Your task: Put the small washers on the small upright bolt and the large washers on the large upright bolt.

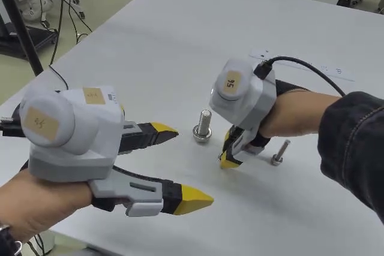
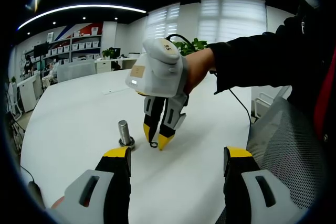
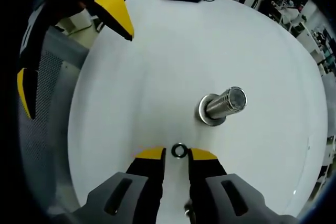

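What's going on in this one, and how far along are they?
A person works two handheld grippers over a white table. The right gripper pinches a small washer between its tips, close beside the large upright bolt. The small bolt stands on that gripper's other side. The left gripper is open, holding nothing.

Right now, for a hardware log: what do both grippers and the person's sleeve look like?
Both the left gripper and right gripper have pale grey housings, black jaws with yellow tips and tan handwritten stickers. A black cable plugs into the right one. The sleeve is dark denim.
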A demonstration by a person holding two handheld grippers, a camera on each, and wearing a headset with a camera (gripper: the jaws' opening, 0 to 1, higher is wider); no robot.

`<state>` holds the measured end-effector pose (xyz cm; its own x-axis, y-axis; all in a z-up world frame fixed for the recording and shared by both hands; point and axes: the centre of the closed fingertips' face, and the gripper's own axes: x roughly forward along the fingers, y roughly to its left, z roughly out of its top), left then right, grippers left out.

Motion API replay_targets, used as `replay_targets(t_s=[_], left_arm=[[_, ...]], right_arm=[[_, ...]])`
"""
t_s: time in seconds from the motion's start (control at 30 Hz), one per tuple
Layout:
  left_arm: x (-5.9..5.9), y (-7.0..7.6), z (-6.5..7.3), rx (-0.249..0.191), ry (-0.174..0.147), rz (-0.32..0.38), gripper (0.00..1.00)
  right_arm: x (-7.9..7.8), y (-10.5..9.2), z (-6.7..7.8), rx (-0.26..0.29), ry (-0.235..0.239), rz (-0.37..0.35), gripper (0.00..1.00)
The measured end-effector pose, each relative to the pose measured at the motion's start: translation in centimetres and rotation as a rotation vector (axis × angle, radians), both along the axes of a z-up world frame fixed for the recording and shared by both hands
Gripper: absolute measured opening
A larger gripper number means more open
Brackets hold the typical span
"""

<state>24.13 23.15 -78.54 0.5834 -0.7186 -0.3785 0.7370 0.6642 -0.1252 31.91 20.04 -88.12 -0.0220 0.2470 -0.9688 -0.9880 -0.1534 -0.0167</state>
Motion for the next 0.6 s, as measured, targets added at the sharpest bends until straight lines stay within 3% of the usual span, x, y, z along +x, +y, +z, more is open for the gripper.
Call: replay_targets(t_s=[0.6], left_arm=[[-0.03,-0.1,-0.03,0.0,0.002,-0.002,0.71]], right_arm=[[0.0,0.03,-0.13,-0.001,-0.013,0.005,0.14]])
